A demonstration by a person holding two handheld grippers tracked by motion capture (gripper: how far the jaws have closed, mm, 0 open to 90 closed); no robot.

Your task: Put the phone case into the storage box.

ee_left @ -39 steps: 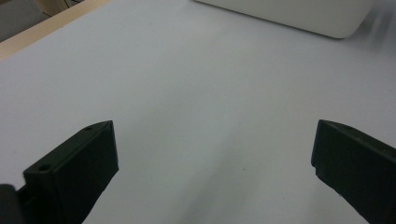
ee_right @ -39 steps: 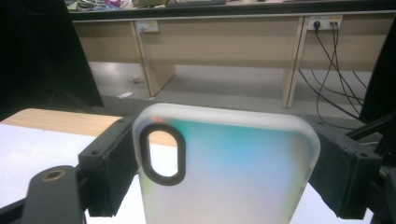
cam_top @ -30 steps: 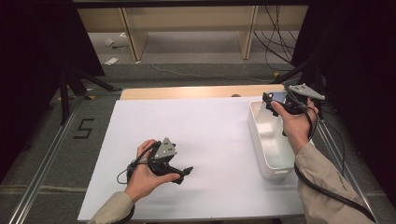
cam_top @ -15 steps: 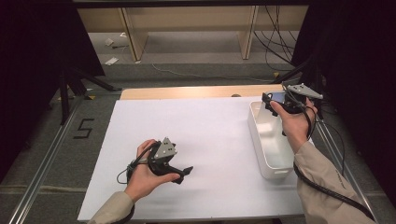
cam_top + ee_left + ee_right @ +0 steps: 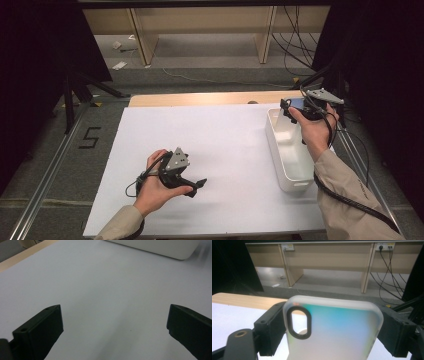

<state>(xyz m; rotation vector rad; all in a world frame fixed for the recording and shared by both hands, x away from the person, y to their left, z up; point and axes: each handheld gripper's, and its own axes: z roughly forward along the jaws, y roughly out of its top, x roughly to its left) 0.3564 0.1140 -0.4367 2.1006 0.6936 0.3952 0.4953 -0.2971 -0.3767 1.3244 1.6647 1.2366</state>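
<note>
High view, left to right: left gripper (image 5: 199, 184) sits lower left of centre on the white sheet (image 5: 225, 145), held low in the person's left hand (image 5: 155, 187), jaws pointing toward frame right. Left gripper view has its two black jaws spread wide w/ nothing btwn them, just bare sheet, and the white bin's (image 5: 160, 247) wall along the top edge.

Moving right: bin (image 5: 287, 150) stands at right of centre, long axis running near-to-far, up-down in the frame. Right gripper (image 5: 286, 106) hangs over the bin's far end, upper right, raised in the right hand (image 5: 315, 132).

Right gripper view: jaws clamped on both long edges of a phone case (image 5: 332, 327), translucent w/ a blue-green tint and a dark oval camera cutout at its upper left. Case rises upright from the jaws, long axis along them.

Key relation: bin lies directly below the case and toward the person, so the right hand is the nearer one by far; left gripper is well apart from both. Probably a lowering into the bin's far end comes next, w/ the case's long axis lined up to the bin's.
</note>
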